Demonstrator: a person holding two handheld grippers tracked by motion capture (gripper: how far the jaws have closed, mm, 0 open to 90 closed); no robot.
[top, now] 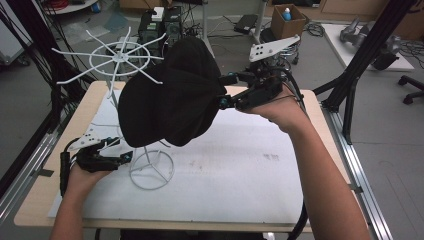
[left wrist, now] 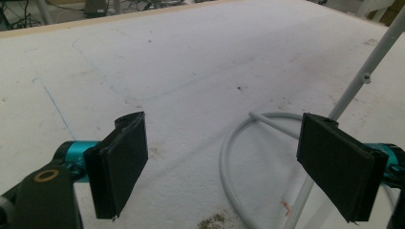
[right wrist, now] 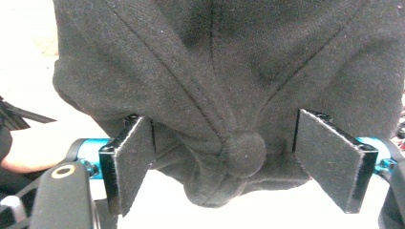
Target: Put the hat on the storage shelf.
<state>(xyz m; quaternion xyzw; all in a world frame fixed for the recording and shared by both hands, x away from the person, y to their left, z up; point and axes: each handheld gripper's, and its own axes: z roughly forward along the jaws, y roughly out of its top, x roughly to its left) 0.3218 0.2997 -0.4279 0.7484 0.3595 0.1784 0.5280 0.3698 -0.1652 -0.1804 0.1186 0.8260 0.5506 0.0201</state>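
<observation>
A black cap [top: 170, 95] hangs on a white wire rack [top: 120, 57], whose ring base [top: 151, 170] stands on the white mat. My right gripper [top: 224, 91] is level at the cap's right side. In the right gripper view its jaws stand open [right wrist: 229, 157] on either side of the cap's crown [right wrist: 215, 71], with the top button [right wrist: 244, 151] between the pads, which do not press on it. My left gripper [top: 125, 156] is low by the rack's base. Its jaws are wide open [left wrist: 229, 162], with the ring [left wrist: 229, 143] between them and the pole [left wrist: 363, 76] by the right jaw.
A white mat [top: 240, 170] covers a wooden table [top: 35, 200]. Black frame posts [top: 360, 60] stand at the right and cables hang at the left. Beyond the table's far edge are a cardboard box [top: 287, 22] and equipment on the floor.
</observation>
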